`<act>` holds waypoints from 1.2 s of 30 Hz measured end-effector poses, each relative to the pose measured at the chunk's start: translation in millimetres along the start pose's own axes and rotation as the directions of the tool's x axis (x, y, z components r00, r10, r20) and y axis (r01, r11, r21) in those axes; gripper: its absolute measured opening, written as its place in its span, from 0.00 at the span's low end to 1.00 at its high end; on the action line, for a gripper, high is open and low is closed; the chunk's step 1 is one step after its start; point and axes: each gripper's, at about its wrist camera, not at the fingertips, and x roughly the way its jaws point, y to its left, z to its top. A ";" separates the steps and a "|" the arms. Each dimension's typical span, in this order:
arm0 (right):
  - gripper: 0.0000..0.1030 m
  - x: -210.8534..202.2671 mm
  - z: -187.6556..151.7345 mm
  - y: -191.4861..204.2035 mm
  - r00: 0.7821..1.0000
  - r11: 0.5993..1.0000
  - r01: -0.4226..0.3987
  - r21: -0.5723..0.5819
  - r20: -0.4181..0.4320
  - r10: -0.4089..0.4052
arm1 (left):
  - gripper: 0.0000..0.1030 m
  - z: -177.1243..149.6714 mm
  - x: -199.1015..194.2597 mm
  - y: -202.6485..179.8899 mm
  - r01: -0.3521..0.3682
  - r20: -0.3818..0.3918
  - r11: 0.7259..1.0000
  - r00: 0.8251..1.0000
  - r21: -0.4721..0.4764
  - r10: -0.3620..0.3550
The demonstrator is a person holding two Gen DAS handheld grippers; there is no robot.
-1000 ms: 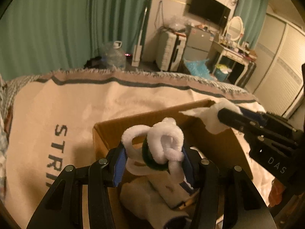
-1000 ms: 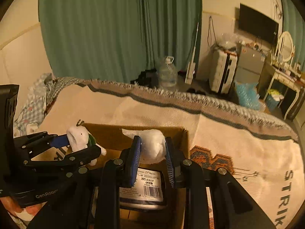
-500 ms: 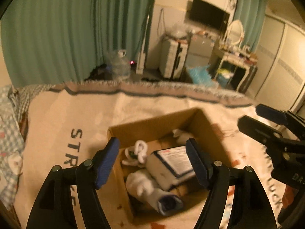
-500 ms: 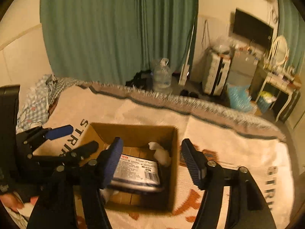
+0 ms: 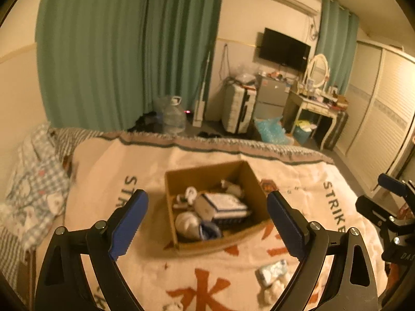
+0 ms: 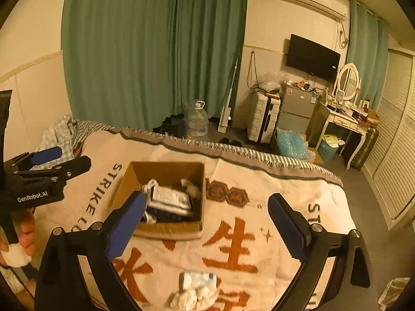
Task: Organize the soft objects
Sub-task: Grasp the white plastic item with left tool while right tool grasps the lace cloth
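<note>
A cardboard box stands on the blanket-covered bed. It holds a white looped plush, a tissue pack, a white wad and rolled white socks. A small blue-white pack and a white crumpled cloth lie on the blanket in front of the box. My left gripper is open and empty, above and in front of the box. My right gripper is open and empty to the right.
The cream blanket with orange characters covers the bed. Bedclothes lie bunched at the left. Beyond the bed's far edge stand a water jug, a suitcase and a dressing table.
Both grippers let go of their white soft items into the box, opened wide, then pulled up and back, so the box now looks smaller and farther away.
</note>
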 end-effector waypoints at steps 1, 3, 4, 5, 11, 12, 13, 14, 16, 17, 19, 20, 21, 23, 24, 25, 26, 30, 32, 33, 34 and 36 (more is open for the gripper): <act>0.93 -2.8 -8.9 -1.5 1.000 1.000 -0.002 -0.011 -0.011 0.002 | 0.91 -10.4 -2.7 -0.6 -0.011 0.002 1.000 1.000 0.000 0.011; 0.93 -4.5 -23.6 -5.0 1.000 1.000 0.000 -0.025 -0.023 0.000 | 0.91 -26.1 -0.9 -1.4 -0.039 -0.009 0.999 0.999 0.001 0.039; 0.93 -3.6 -31.3 -6.9 0.999 1.000 -0.006 -0.025 -0.033 0.005 | 0.91 -36.0 2.3 -1.8 -0.050 -0.029 0.999 0.998 -0.002 0.050; 0.93 -1.6 -41.6 -9.2 0.999 1.000 -0.016 -0.020 -0.047 0.015 | 0.91 -44.9 5.7 -1.4 -0.055 -0.045 0.998 0.998 -0.014 0.054; 0.93 23.6 -97.8 -13.8 0.989 0.998 -0.054 -0.043 -0.142 0.047 | 0.91 -98.9 24.4 -5.7 -0.093 -0.150 0.994 0.985 -0.062 0.083; 0.93 26.7 -105.0 -10.8 0.987 0.997 -0.063 -0.049 -0.152 0.055 | 0.91 -107.6 27.8 -6.9 -0.106 -0.163 0.993 0.982 -0.058 0.095; 0.93 32.1 -115.8 -8.3 0.984 0.995 -0.077 -0.065 -0.166 0.065 | 0.91 -117.5 30.5 -8.2 -0.118 -0.173 0.991 0.979 -0.056 0.106; 0.93 37.7 -124.2 -6.7 0.981 0.993 -0.087 -0.078 -0.179 0.072 | 0.91 -127.4 33.1 -9.6 -0.123 -0.186 0.991 0.976 -0.050 0.112; 0.93 51.8 -141.7 -4.1 0.971 0.991 -0.110 -0.079 -0.221 0.091 | 0.91 -142.0 37.5 -12.3 -0.135 -0.204 0.990 0.971 -0.029 0.126; 0.93 58.7 -149.0 -3.1 0.965 0.990 -0.123 -0.071 -0.241 0.103 | 0.91 -148.6 39.7 -13.8 -0.147 -0.212 0.989 0.967 -0.020 0.140; 0.93 71.1 -164.4 0.9 0.950 0.986 -0.151 -0.070 -0.286 0.125 | 0.91 -161.7 45.0 -16.7 -0.161 -0.239 0.987 0.959 -0.016 0.152; 0.93 76.1 -173.1 2.8 0.944 0.984 -0.161 -0.080 -0.302 0.130 | 0.91 -167.9 48.0 -16.9 -0.162 -0.255 0.987 0.955 -0.021 0.151; 0.93 80.2 -179.9 4.3 0.940 0.982 -0.170 -0.086 -0.315 0.135 | 0.91 -175.1 51.2 -17.6 -0.162 -0.277 0.986 0.949 -0.027 0.148; 0.93 92.4 -196.0 4.8 0.920 0.978 -0.195 -0.077 -0.359 0.155 | 0.91 -186.3 57.3 -19.4 -0.158 -0.311 0.987 0.940 -0.028 0.141; 0.93 96.7 -200.3 4.2 0.914 0.978 -0.200 -0.067 -0.372 0.161 | 0.91 -191.7 61.0 -22.0 -0.152 -0.329 0.988 0.934 -0.019 0.137; 0.91 103.0 -207.9 2.6 0.903 0.976 -0.210 -0.048 -0.393 0.175 | 0.91 -197.8 65.4 -25.4 -0.145 -0.351 0.990 0.927 -0.002 0.135; 0.89 107.4 -213.2 1.6 0.896 0.976 -0.214 -0.041 -0.406 0.180 | 0.91 -204.0 69.4 -28.8 -0.137 -0.370 0.990 0.920 0.010 0.131; 0.84 120.8 -229.4 1.4 0.877 0.974 -0.223 -0.032 -0.444 0.186 | 0.91 -231.8 76.8 -39.4 -0.088 -0.450 0.996 0.890 -0.002 0.078; 0.82 126.5 -233.7 1.4 0.869 0.973 -0.231 -0.021 -0.455 0.196 | 0.91 -242.9 78.9 -43.1 -0.067 -0.483 0.998 0.874 -0.007 0.055; 0.81 128.3 -234.5 1.9 0.867 0.972 -0.234 -0.018 -0.456 0.200 | 0.91 -247.8 80.5 -44.4 -0.060 -0.499 0.998 0.865 -0.011 0.047; 0.78 129.7 -234.9 2.4 0.866 0.971 -0.237 -0.017 -0.456 0.203 | 0.91 -251.9 81.9 -45.2 -0.058 -0.513 0.998 0.857 -0.018 0.040; 0.73 132.8 -234.8 3.9 0.868 0.972 -0.234 -0.028 -0.455 0.196 | 0.91 -257.5 85.5 -45.0 -0.056 -0.535 0.998 0.845 -0.034 0.029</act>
